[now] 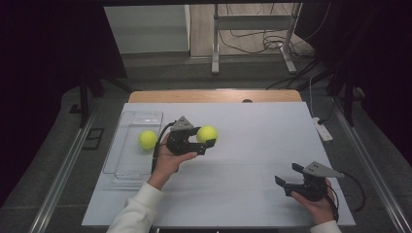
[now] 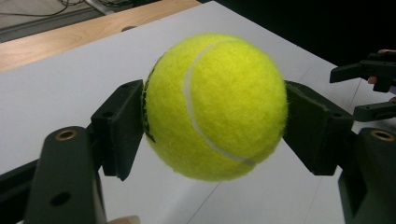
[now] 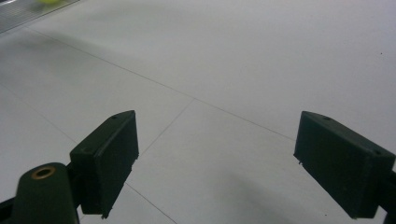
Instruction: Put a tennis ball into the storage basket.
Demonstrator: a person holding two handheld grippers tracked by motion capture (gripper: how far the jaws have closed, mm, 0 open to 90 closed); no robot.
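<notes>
My left gripper (image 1: pixel 208 137) is shut on a yellow tennis ball (image 1: pixel 207 133) and holds it just above the white table top, right of the clear tray. In the left gripper view the tennis ball (image 2: pixel 215 105) sits squeezed between the two black pads (image 2: pixel 120 126), clear of the surface. A second yellow tennis ball (image 1: pixel 147 139) lies inside the clear tray (image 1: pixel 127 165) at the left. My right gripper (image 1: pixel 287 175) rests at the front right of the table, held in a hand, with its jaws wide apart and nothing between them (image 3: pixel 217 163).
The white table top (image 1: pixel 252 145) has a wooden strip along its far edge (image 1: pixel 214 95). A white remote-like device (image 1: pixel 323 130) lies at the right edge. Beyond the table stand a metal frame and cables on the floor.
</notes>
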